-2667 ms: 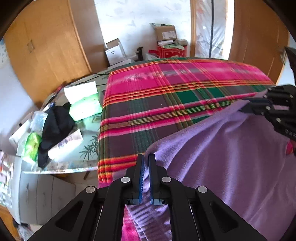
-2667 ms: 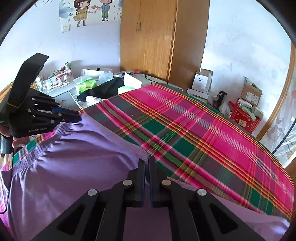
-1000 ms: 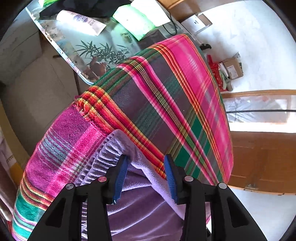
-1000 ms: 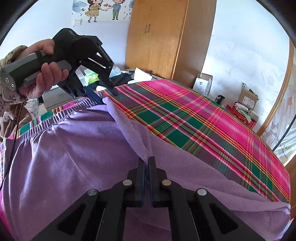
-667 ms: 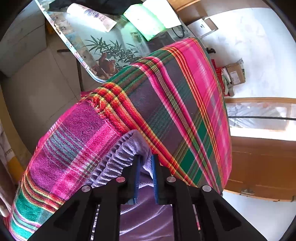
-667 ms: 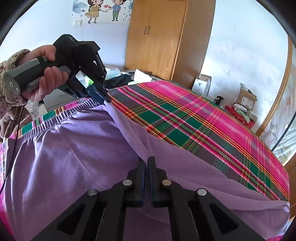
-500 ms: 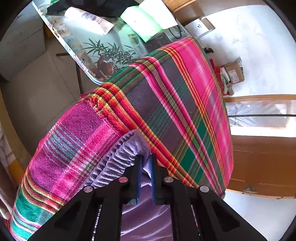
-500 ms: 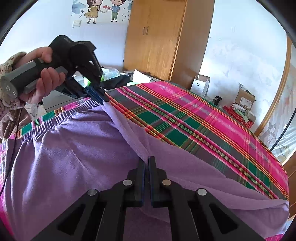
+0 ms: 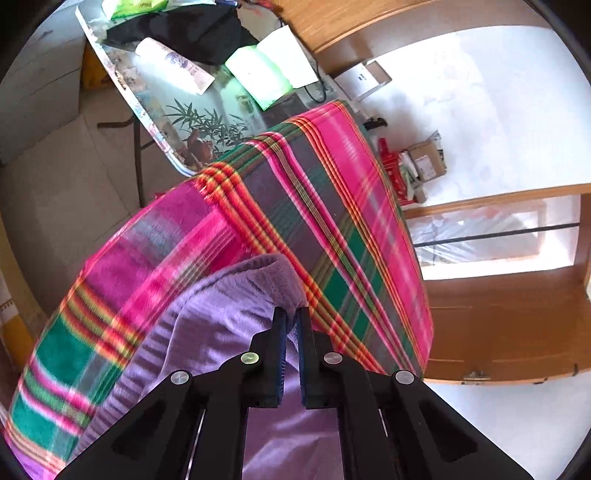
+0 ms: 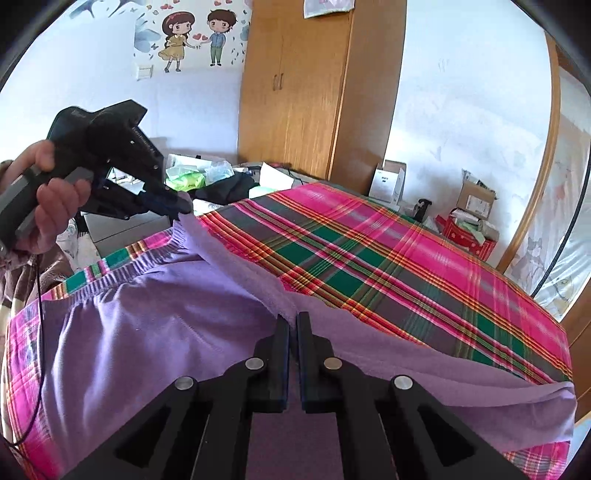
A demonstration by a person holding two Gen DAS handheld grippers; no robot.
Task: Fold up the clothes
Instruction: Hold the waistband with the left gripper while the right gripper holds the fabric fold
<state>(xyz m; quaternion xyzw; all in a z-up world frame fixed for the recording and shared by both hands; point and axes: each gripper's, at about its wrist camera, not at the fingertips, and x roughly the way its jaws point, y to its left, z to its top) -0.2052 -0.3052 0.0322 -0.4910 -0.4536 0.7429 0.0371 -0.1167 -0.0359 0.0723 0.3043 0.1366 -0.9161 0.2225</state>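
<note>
Purple garment (image 10: 155,325) spread on the plaid bedcover (image 10: 388,258), near the close edge of the bed, ribbed waistband (image 10: 122,271) running along the bedside. It looks like soft fleece, light and floppy, so it should drape and sag between two holds rather than keep any line; the thicker hems and the elastic band seem the safest places to pinch. The left gripper (image 9: 290,314) is clamped on a raised corner of the fabric, jaws nearly together with a fold of purple between them. The right gripper (image 10: 291,317) is likewise closed onto a ridge of cloth further along the same edge, so a taut lifted crease runs between the two. The right wrist view gives the whole picture: the person's left hand (image 10: 55,206) on the handle, the wardrobe (image 10: 306,85), the wall sticker (image 10: 192,33). The left wrist view looks down over the bed's corner instead, showing the glass-topped table (image 9: 192,122) with a black cloth (image 9: 184,29) and the floor (image 9: 62,184).
</note>
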